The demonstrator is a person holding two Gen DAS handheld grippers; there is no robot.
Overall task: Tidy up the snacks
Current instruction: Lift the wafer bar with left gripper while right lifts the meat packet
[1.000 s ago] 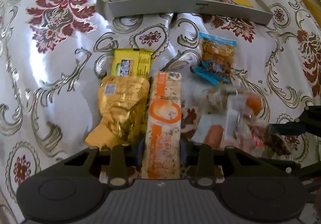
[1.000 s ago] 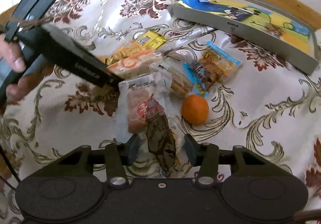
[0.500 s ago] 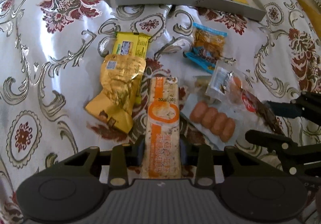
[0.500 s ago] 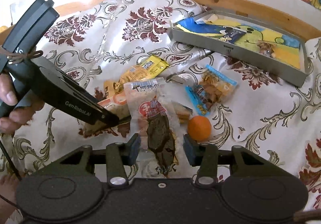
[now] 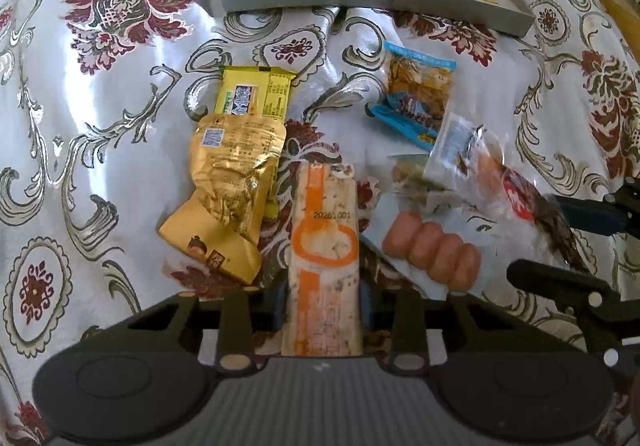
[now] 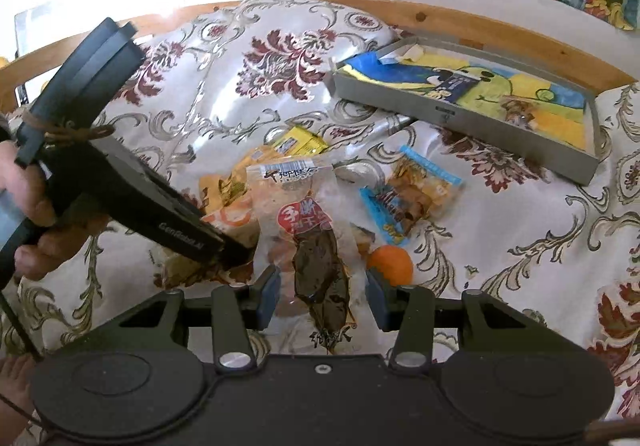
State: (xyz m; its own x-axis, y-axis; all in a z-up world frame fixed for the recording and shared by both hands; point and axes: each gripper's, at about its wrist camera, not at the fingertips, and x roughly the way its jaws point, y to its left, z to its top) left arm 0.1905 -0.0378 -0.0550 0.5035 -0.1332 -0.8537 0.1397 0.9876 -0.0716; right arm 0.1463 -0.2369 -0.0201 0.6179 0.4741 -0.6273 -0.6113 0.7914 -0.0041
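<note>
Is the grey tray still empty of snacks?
No. The grey tray already holds two small packets, one dark blue, one brownish.

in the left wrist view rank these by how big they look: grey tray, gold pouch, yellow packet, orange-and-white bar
1. grey tray, though it lies farthest away
2. gold pouch and orange-and-white bar look about alike; the bar sits nearest the camera, partly hidden by the left gripper, so no ranking
3. yellow packet, partly under the pouch

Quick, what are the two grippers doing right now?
Left gripper: shut on the orange-and-white snack bar.
Right gripper: the clear packet of dark dried meat sits between its fingers; a firm grip cannot be told.
</note>
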